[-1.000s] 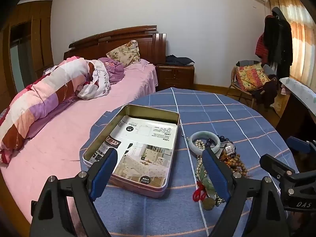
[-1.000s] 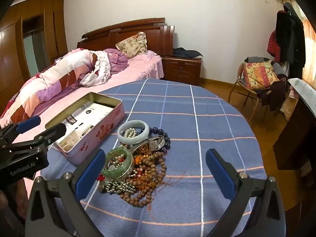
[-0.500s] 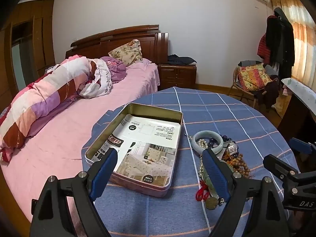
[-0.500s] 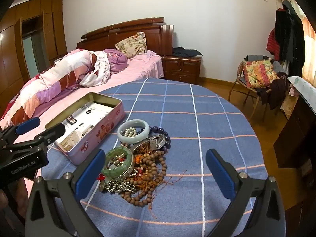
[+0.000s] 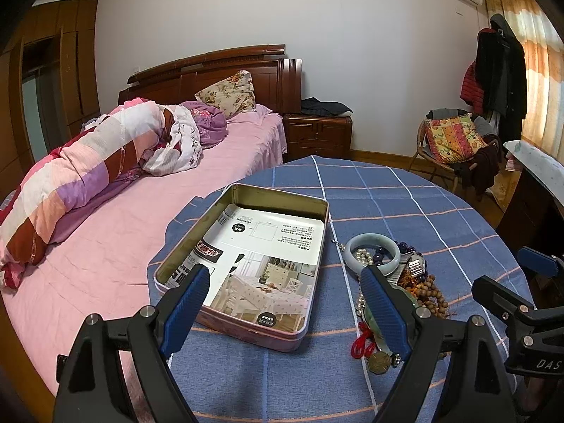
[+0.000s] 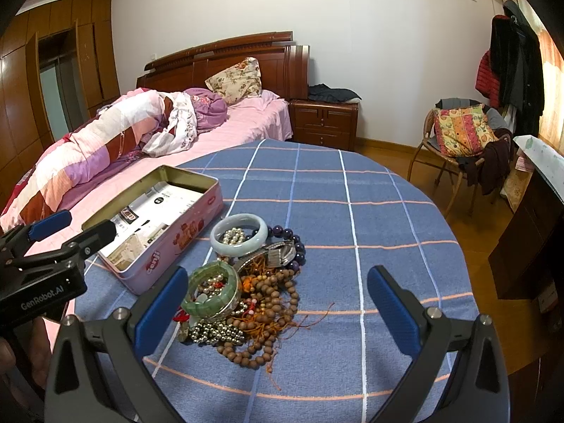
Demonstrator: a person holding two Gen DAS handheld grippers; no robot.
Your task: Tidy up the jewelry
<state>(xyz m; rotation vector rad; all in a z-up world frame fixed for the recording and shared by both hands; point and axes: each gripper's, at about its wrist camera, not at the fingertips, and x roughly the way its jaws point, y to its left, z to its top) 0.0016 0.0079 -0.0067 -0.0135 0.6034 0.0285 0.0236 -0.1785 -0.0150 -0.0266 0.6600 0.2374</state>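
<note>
An open pink tin box (image 5: 243, 324) lined with printed paper sits on the round table's blue checked cloth; it also shows in the right wrist view (image 6: 183, 243). Beside it lies a jewelry pile (image 6: 246, 282): a pale jade bangle (image 6: 239, 232), a green bangle (image 6: 211, 294), wooden beads (image 6: 268, 292), silver beads and dark beads. The pale bangle also shows in the left wrist view (image 5: 373, 251). My left gripper (image 5: 285, 310) is open and empty over the box's near end. My right gripper (image 6: 276, 308) is open and empty just before the pile.
A bed (image 5: 116, 232) with pink sheet and rolled quilt lies left of the table. A nightstand (image 5: 319, 134) stands at the back wall. A wicker chair with a cushion (image 6: 461, 134) and hanging coats are at the right. A dark cabinet (image 6: 528, 232) is at the right edge.
Both grippers stay open. The left wrist view has shifted slightly, so the box and pile sit a little further right and up. The right gripper has barely moved.
</note>
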